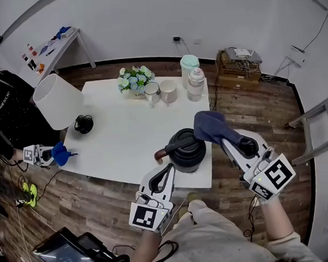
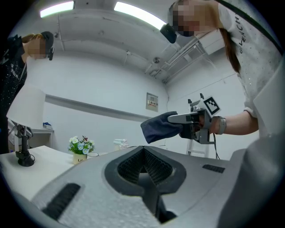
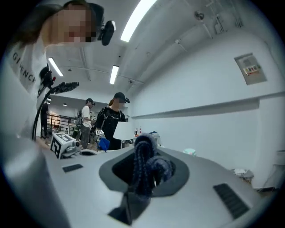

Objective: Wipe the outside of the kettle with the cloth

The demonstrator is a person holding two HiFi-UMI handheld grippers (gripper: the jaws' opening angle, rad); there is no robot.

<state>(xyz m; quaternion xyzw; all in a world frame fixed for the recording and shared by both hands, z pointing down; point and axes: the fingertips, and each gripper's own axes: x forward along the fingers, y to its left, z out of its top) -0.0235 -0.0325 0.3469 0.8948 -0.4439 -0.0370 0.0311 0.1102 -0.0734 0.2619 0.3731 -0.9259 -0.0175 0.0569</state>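
Observation:
A black kettle [image 1: 186, 149] with a brown handle [image 1: 161, 154] stands near the front edge of the white table [image 1: 125, 136]. My right gripper [image 1: 225, 141] is shut on a dark blue cloth [image 1: 211, 127], held just above the kettle's right side. In the right gripper view the cloth [image 3: 146, 168] is bunched between the jaws. The left gripper view shows the cloth [image 2: 162, 126] hanging in the air. My left gripper [image 1: 167, 169] is below the kettle handle at the table's front edge. Its jaws are shut with nothing between them [image 2: 144, 168].
A white lamp shade [image 1: 58, 100], its black base [image 1: 84, 123], a flower pot [image 1: 135, 80], two mugs [image 1: 160, 92] and two jars [image 1: 192, 75] stand on the table. A person at the left holds another gripper [image 1: 39, 155]. A ladder [image 1: 320, 128] stands at the right.

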